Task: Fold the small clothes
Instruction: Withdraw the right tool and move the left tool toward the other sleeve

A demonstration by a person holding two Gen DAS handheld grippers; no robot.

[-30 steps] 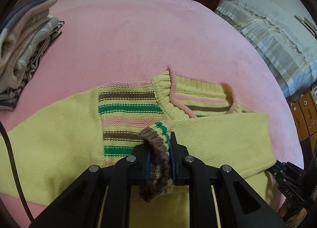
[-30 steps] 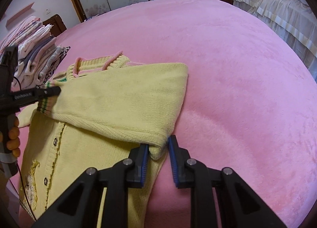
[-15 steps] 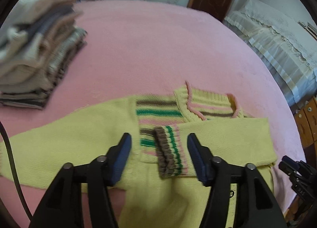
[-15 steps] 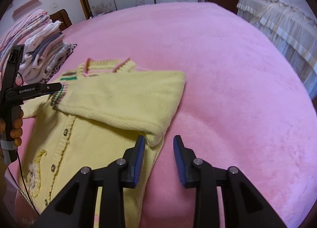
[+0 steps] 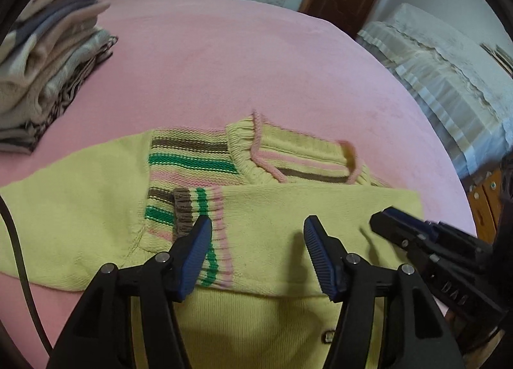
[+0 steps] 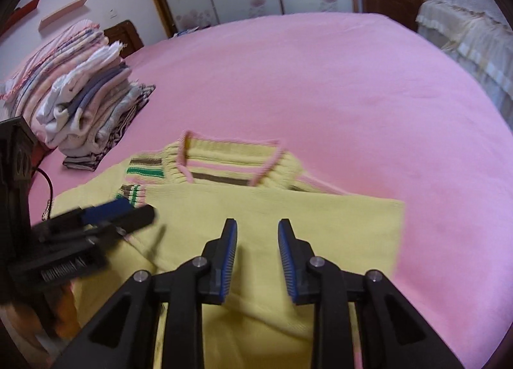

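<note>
Left gripper (image 5: 258, 234), half open and empty, hovering just above a yellow knit cardigan (image 5: 80, 218). Between its blue pads (image 5: 197, 255), only the folded-over sleeve (image 5: 304, 221), lying flat across the chest. Under the left-hand pad, the sleeve's striped cuff (image 5: 205, 209) in brown, green and pink. Beyond the sleeve, the pink-edged collar (image 5: 282, 157) and striped yoke; to the left, the other sleeve spread out sideways.

Right gripper (image 6: 258, 242), narrowly open and empty, poised over the same folded sleeve nearer its shoulder end. Seen in each wrist view, the opposite gripper close alongside.

All of it on a pink bed cover (image 6: 352, 96). Far left, well apart from the cardigan, a stack of folded clothes (image 6: 83, 103).

Compared with a second earlier: cuff no longer pinched in the left gripper but released and lying flat, jaws having opened wide since. Right gripper off the fold at the sleeve's edge, jaws just closing a little on nothing. Sleeve left lying across the chest.
</note>
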